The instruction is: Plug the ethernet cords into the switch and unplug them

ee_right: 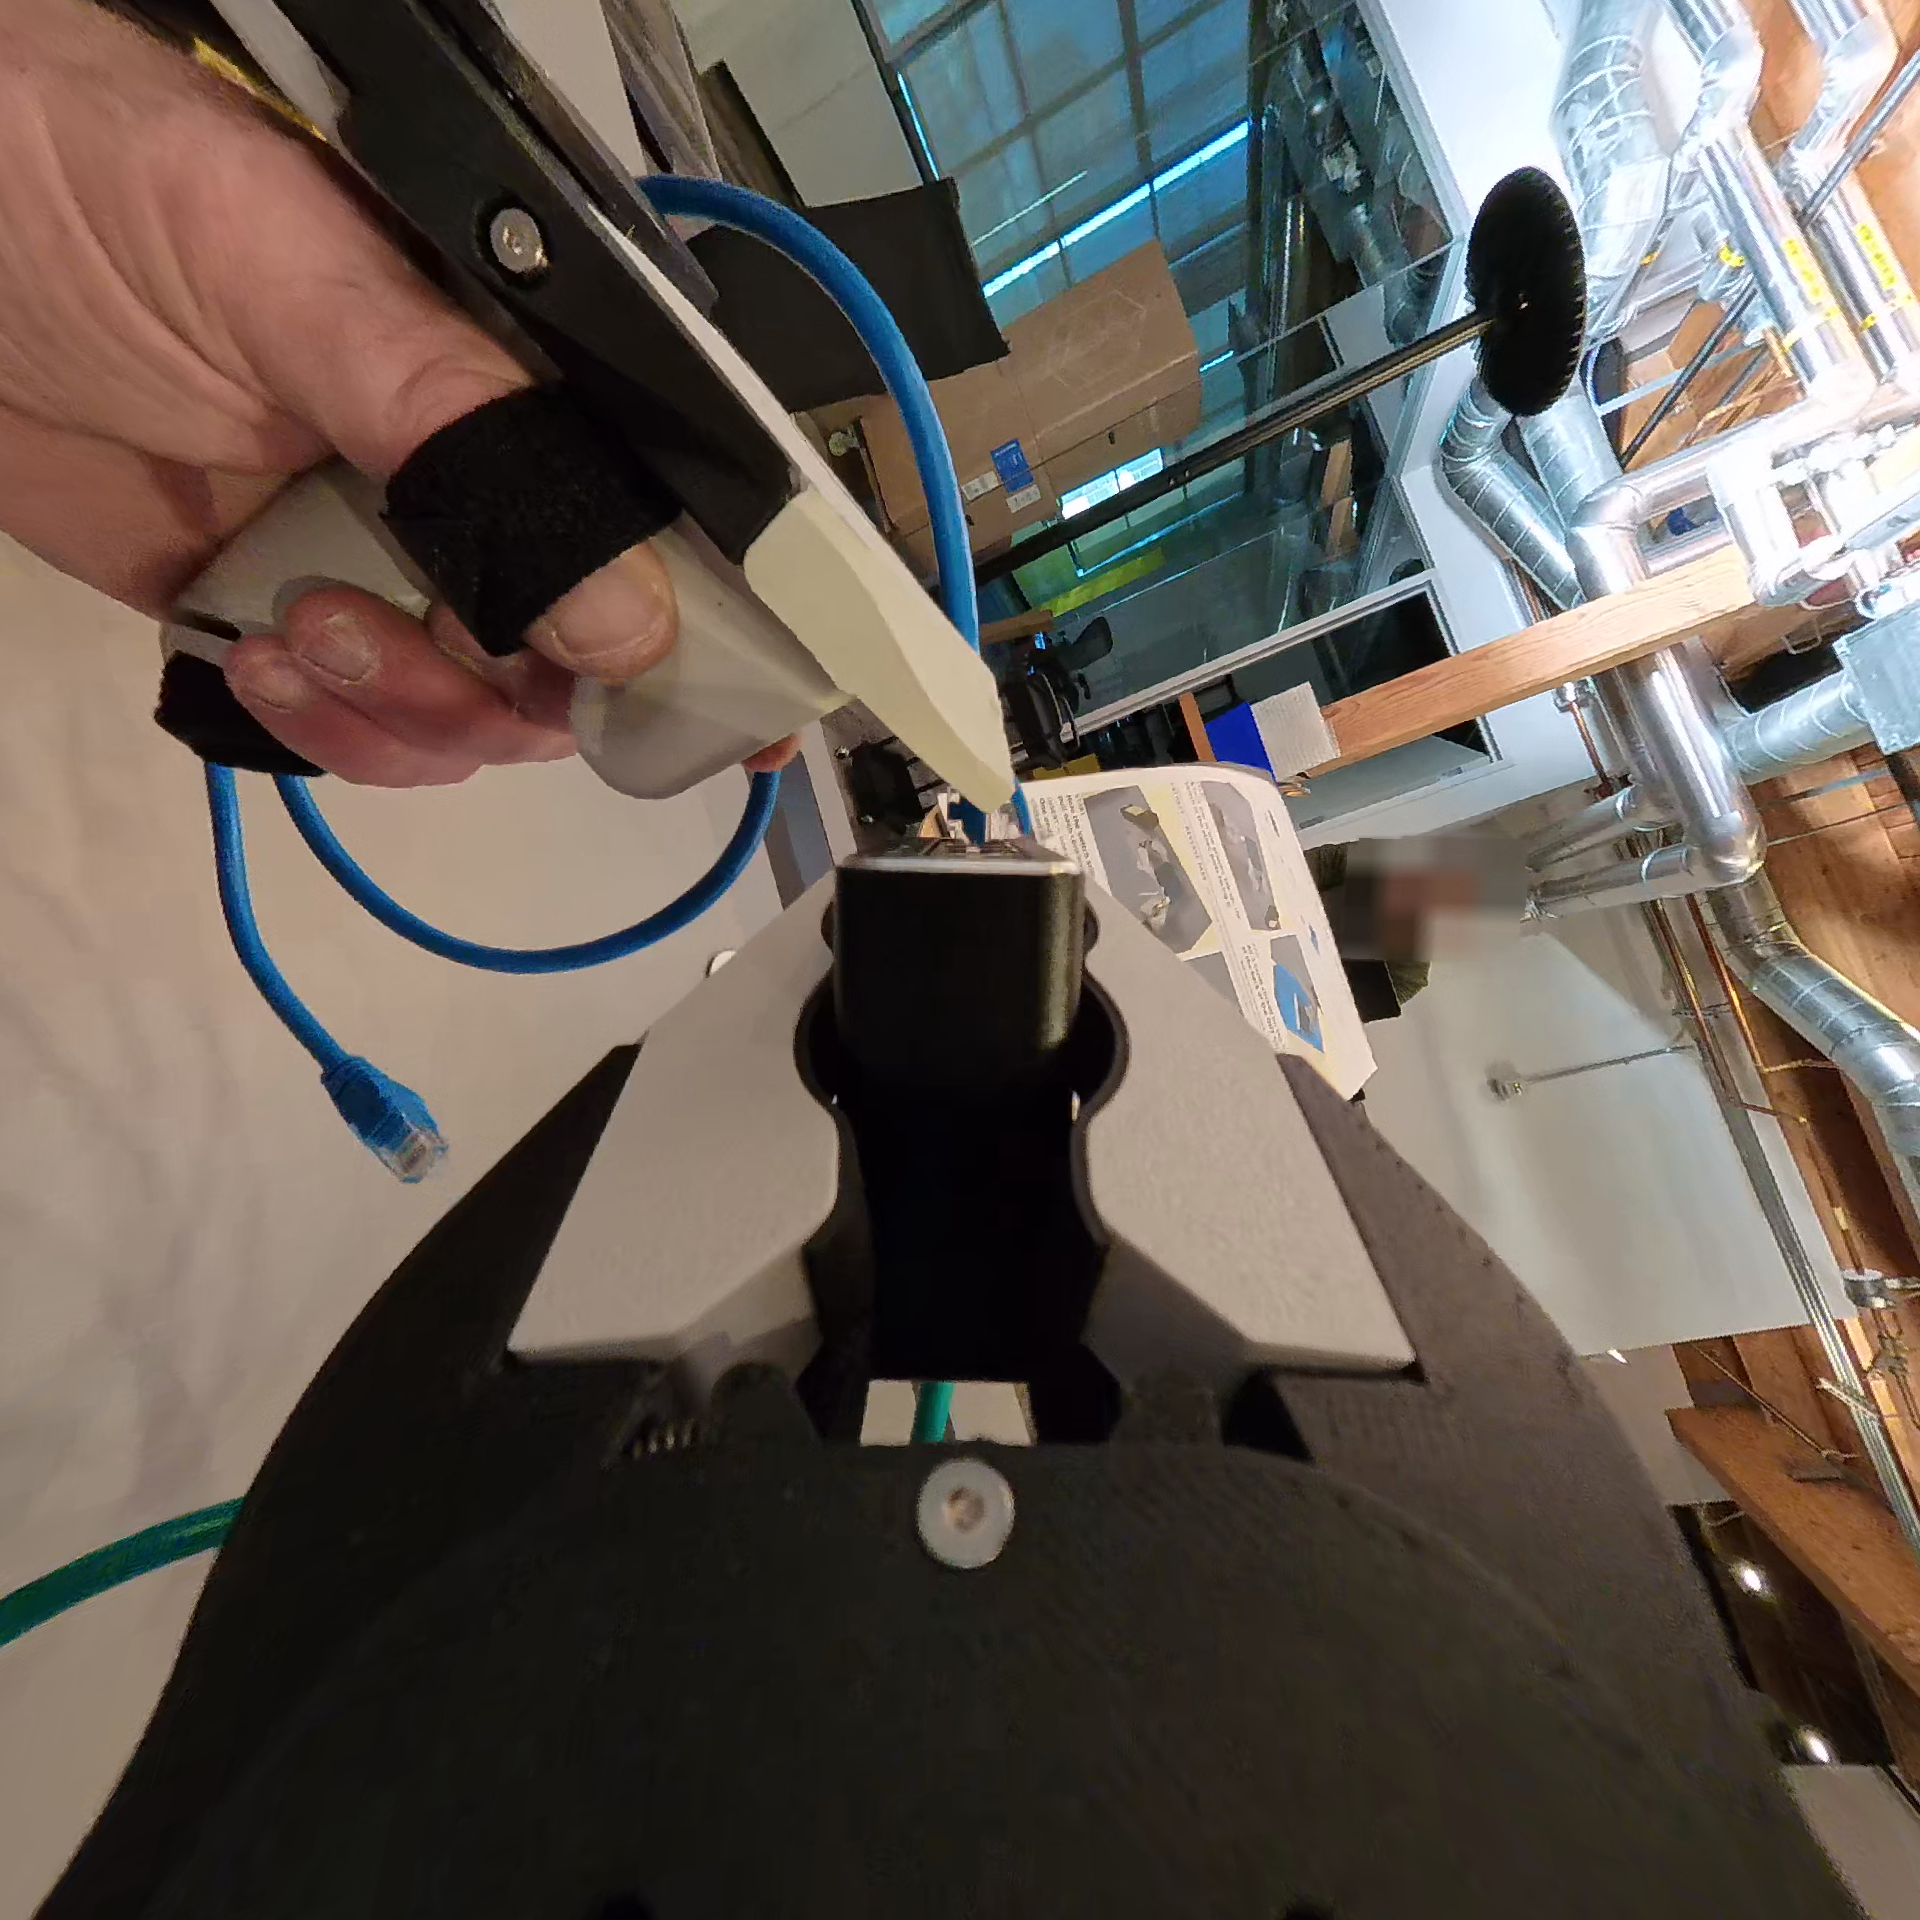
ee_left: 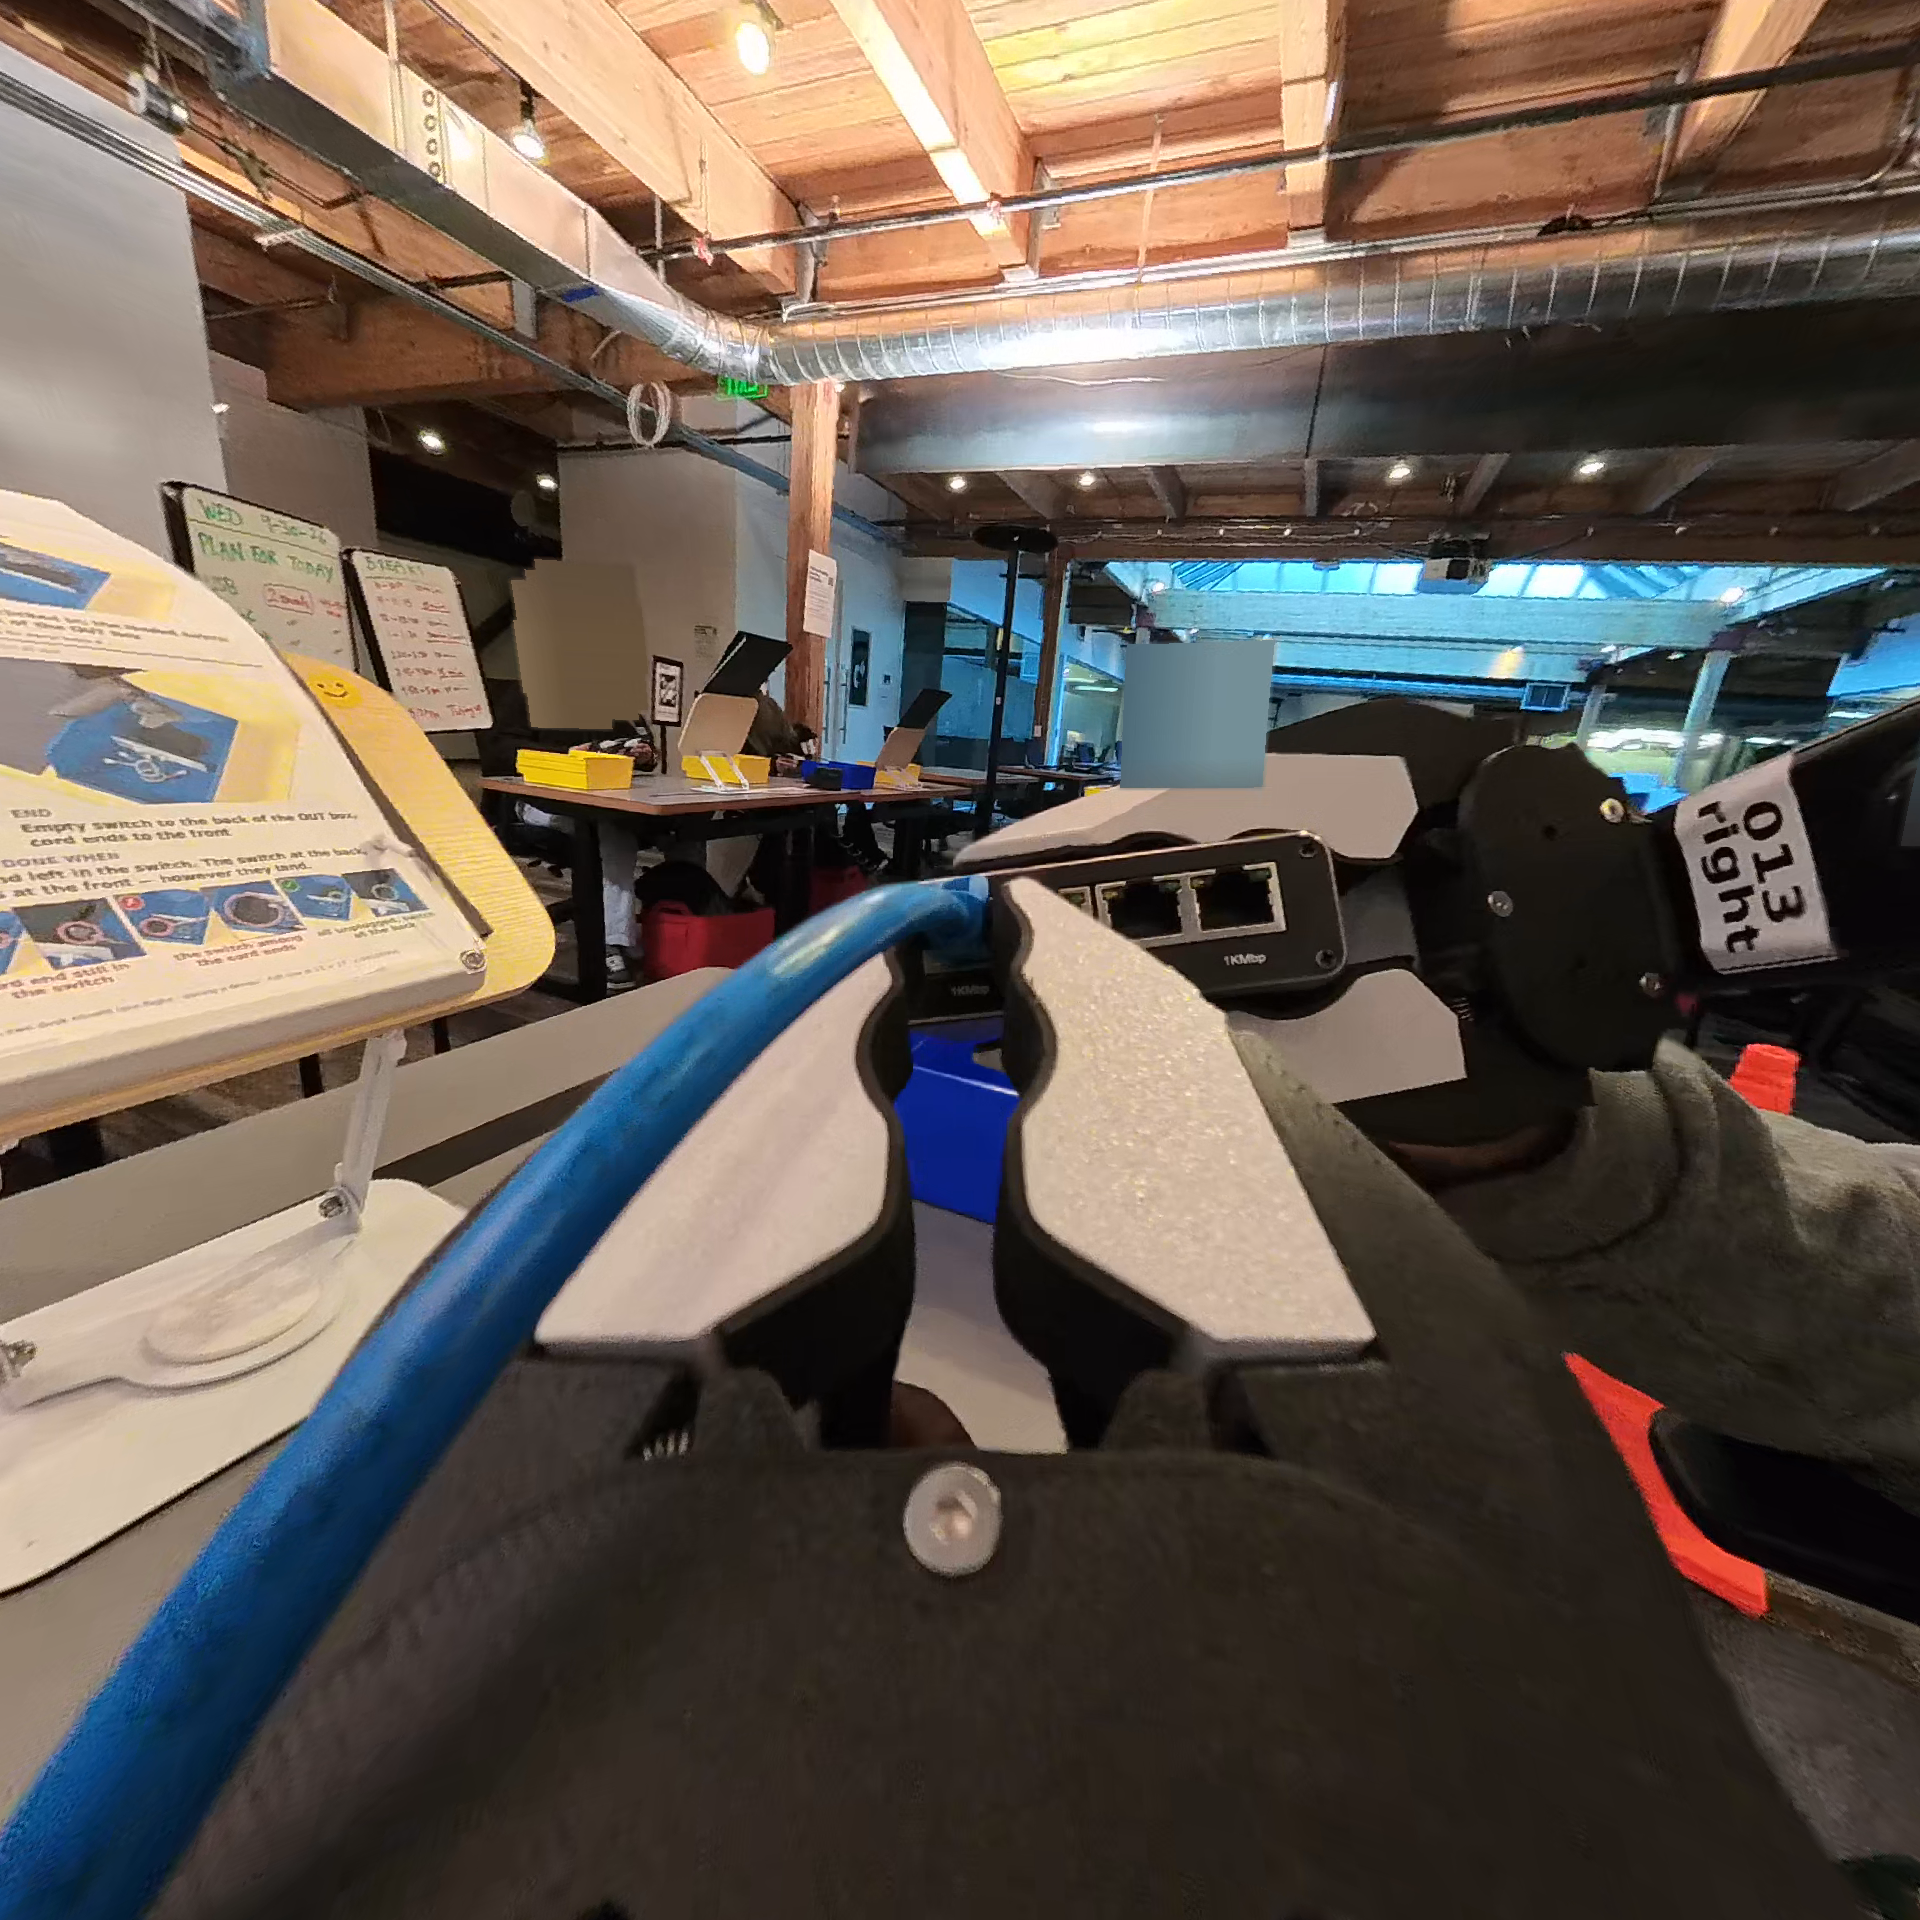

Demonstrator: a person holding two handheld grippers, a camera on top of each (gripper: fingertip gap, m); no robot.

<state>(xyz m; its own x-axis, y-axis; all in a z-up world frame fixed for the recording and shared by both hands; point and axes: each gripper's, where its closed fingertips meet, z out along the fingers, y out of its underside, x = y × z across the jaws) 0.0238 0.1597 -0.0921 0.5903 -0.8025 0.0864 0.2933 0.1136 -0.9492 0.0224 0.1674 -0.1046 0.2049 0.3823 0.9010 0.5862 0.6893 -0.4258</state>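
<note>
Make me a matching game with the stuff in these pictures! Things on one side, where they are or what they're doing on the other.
Things:
1. switch
2. blue cord
3. green cord
4. instruction card

Places or states:
A. propped on a white stand
B. lying loose on the table, under the right gripper
C. clamped in the right gripper
D. its end pinched by the left gripper at the ports

Pairs: 1-C, 2-D, 3-B, 4-A

Our left wrist view looks level along its fingers, close to the switch (ee_left: 1226, 914); our right wrist view, rolled sideways, shares it at centre frame.
</note>
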